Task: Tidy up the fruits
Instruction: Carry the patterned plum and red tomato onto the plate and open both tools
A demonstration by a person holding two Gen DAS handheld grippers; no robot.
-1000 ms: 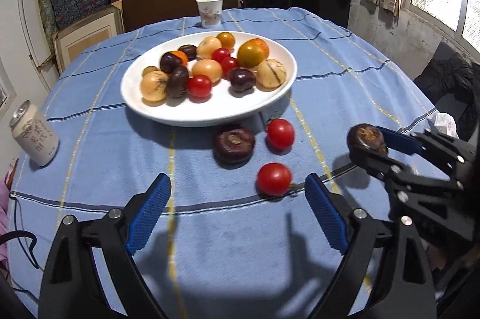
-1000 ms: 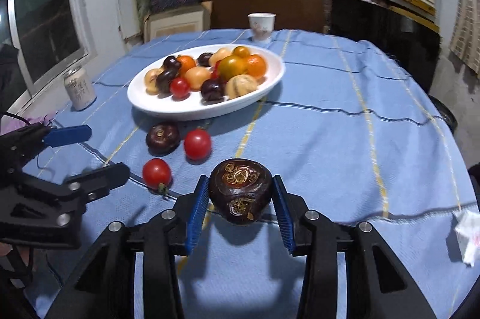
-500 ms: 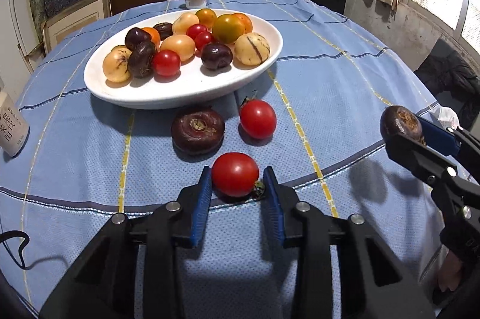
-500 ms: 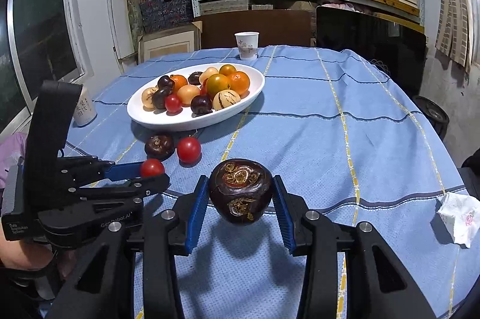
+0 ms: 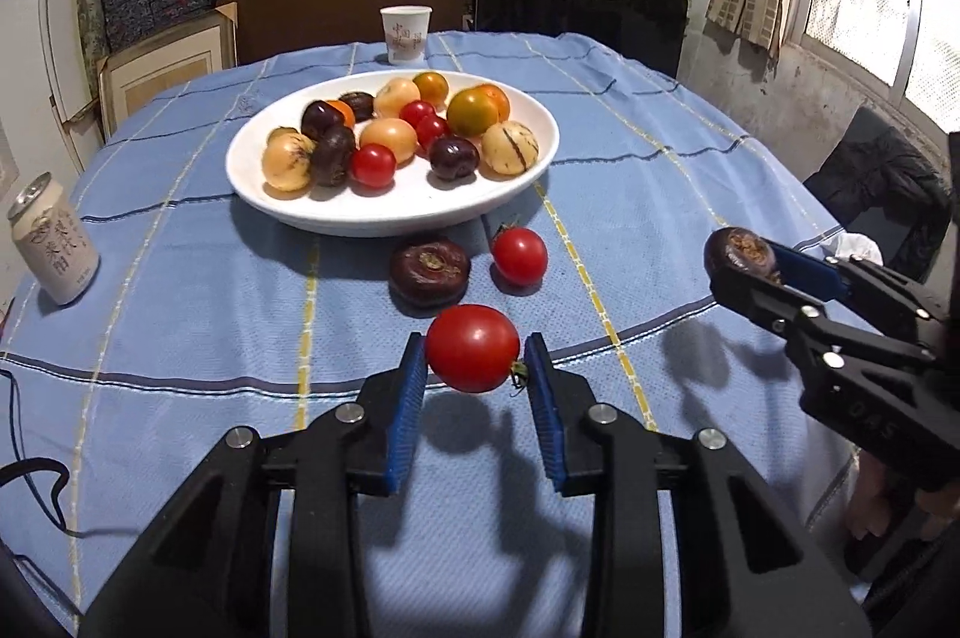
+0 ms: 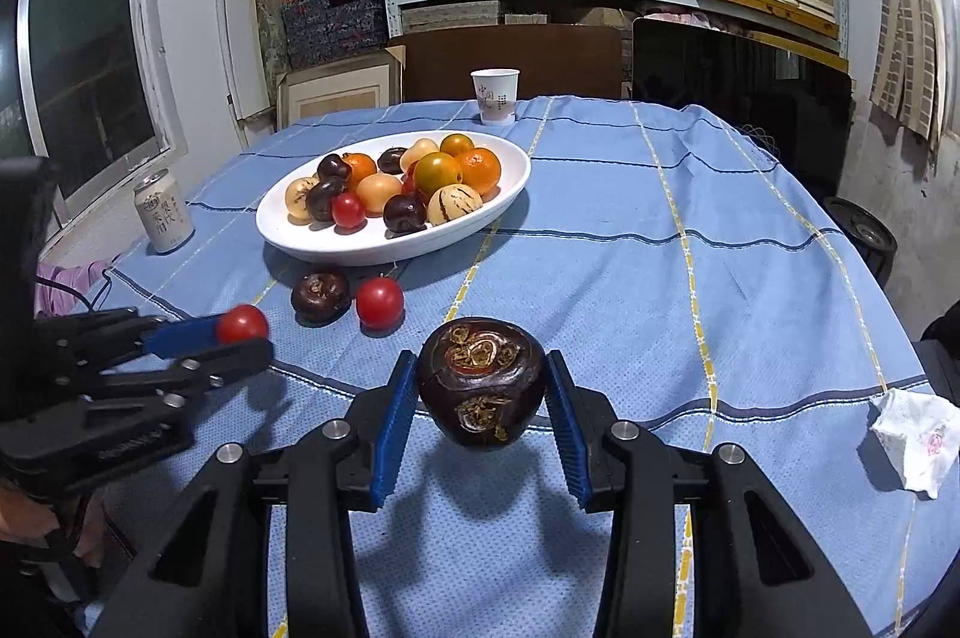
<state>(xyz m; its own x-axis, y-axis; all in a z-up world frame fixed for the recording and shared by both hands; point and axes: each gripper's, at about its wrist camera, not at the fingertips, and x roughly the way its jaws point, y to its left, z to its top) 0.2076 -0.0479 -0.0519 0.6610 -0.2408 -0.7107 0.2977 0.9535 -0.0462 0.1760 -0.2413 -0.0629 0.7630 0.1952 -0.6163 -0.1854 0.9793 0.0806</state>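
The can (image 5: 55, 248) bears Chinese characters, the paper cup (image 5: 405, 33) red ones, all too small to read.

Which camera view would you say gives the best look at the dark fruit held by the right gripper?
The right wrist view: the dark fruit sits large and central between the right gripper's blue fingers, its scarred top visible. The left wrist view shows it small, from the side, partly hidden.

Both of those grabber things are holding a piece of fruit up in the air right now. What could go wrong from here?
The left tool pinches a round red tomato only at its sides; it might slip out or bruise. The right tool holds a dark fruit the same way. The white plate is already crowded, so a dropped-in fruit could roll or knock others. A loose tomato and a loose dark fruit lie by its rim and could get bumped.
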